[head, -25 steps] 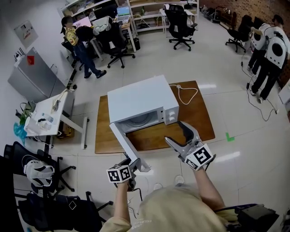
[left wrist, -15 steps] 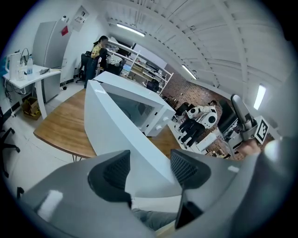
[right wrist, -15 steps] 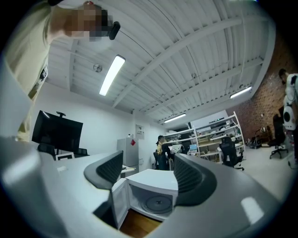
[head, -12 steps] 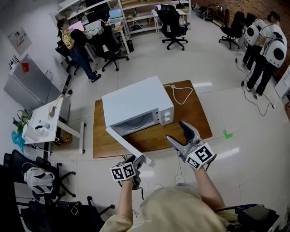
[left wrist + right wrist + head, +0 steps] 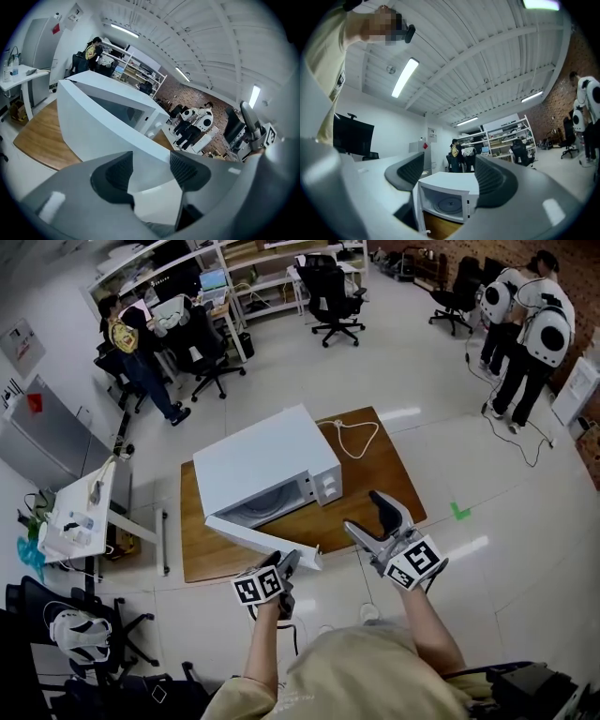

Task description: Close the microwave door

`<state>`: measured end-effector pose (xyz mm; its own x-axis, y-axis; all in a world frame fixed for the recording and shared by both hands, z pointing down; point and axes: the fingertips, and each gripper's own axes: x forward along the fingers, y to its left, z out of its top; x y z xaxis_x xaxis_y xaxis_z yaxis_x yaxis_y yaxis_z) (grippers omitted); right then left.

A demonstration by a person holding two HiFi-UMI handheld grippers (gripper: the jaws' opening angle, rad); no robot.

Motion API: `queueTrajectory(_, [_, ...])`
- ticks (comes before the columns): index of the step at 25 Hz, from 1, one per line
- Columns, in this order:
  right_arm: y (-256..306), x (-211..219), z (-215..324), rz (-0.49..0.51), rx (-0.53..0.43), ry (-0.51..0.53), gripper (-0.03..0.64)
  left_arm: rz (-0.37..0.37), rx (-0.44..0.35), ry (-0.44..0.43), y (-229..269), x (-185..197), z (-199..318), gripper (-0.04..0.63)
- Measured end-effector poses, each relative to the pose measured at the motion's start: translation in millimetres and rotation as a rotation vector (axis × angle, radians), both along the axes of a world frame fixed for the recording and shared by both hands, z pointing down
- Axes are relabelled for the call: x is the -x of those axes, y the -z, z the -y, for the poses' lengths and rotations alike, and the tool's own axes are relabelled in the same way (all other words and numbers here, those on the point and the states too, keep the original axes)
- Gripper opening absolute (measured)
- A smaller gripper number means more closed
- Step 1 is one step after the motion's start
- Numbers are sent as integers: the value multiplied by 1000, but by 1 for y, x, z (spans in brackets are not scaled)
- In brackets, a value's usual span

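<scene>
Two closing left fingers (image 5: pixel 115 176) astride microwave door (image 5: pixel 93 133)

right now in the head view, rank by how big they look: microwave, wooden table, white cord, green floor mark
1. wooden table
2. microwave
3. white cord
4. green floor mark
All clearly different.

White microwave (image 5: pixel 267 465) sits on the wooden bench (image 5: pixel 375 486), ahead of both grippers, with the cavity showing. The microwave door (image 5: pixel 253 535) is white, hinged at left and partly open. Its free edge is between the left gripper's (image 5: pixel 289 563) closing jaws.
</scene>
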<state>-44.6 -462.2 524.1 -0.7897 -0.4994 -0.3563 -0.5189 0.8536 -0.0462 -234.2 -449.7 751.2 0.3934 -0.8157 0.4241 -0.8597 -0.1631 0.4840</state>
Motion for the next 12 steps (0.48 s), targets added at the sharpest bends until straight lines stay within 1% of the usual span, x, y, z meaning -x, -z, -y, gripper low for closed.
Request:
queueTrajectory(3, [-6, -15, 1, 20, 9, -15, 328, 4, -18, -10, -3, -10, 14, 247])
queueTrajectory(6, [-8, -19, 4, 26, 13, -39, 328, 32, -18, -9, -8, -8, 29, 234])
queueTrajectory(8, [-6, -25, 6, 34, 17, -52, 328, 62, -19, 2, -11, -8, 40, 195])
queueTrajectory(10, [-4, -34, 6, 47, 17, -60, 327, 83, -36, 6, -10, -13, 52, 150])
queueTrajectory(12, [-3, -39, 5, 57, 20, -68, 327, 92, -48, 10, -13, -14, 63, 149])
